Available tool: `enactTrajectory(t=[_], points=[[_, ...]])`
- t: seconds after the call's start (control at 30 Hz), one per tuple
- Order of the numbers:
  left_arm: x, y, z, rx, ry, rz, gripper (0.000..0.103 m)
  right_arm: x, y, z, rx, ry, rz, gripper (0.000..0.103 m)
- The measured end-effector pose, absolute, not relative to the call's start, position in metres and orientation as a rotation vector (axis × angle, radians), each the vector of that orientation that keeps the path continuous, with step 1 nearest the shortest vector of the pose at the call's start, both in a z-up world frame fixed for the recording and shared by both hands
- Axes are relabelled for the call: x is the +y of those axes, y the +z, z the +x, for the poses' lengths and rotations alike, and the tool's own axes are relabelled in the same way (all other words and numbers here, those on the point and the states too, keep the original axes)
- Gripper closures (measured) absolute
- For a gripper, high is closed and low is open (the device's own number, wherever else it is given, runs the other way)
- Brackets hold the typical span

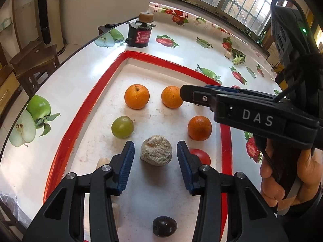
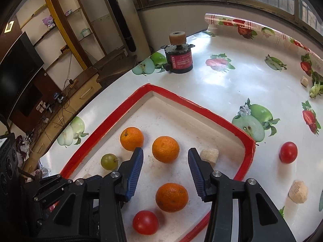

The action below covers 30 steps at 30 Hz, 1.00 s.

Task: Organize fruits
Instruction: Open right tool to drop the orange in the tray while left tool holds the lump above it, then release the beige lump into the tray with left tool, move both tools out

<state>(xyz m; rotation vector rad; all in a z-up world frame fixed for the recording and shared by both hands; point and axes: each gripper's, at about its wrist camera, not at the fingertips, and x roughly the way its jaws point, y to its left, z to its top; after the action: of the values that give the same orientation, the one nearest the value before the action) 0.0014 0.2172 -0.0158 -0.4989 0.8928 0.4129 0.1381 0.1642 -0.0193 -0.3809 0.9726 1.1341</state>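
Observation:
A white tray with a red rim (image 1: pixel 84 109) (image 2: pixel 201 103) holds three oranges (image 1: pixel 136 96) (image 2: pixel 165 149), a green grape-like fruit (image 1: pixel 122 127) (image 2: pixel 109 161), a rough beige lump (image 1: pixel 156 150), a red tomato (image 1: pixel 201 156) (image 2: pixel 145 221) and a dark fruit (image 1: pixel 164 228). My left gripper (image 1: pixel 155 154) is open, its jaws on either side of the beige lump, not touching it. My right gripper (image 2: pixel 165 161) is open above the oranges, empty. It also shows in the left wrist view (image 1: pixel 201 97), side on.
A black and red motor-like object (image 1: pixel 141 33) (image 2: pixel 179 57) stands at the table's far edge. Outside the tray lie a second tomato (image 2: pixel 288 152), a beige lump (image 2: pixel 298 191), a smaller beige piece (image 2: pixel 303 80) and a green vegetable scrap (image 2: pixel 315 88).

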Motion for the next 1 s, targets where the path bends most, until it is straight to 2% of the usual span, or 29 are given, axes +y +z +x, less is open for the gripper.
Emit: enactTrajectory(t=[0.3,0.77,1.0], points=[[0.211,-0.001,0.001,0.871,0.415,-0.479,0.061,0.126,0.002,0.141,0.940,1.114,-0.327,0.052],[0.192,0.018,0.017,0.852,0.388,-0.441,0.061,0.062,0.005,0.161,0.943,1.042,-0.260,0.051],[0.183,0.023,0.031,0.853,0.363,-0.426,0.061,0.030,0.005,0.174,0.941,0.996,-0.224,0.044]])
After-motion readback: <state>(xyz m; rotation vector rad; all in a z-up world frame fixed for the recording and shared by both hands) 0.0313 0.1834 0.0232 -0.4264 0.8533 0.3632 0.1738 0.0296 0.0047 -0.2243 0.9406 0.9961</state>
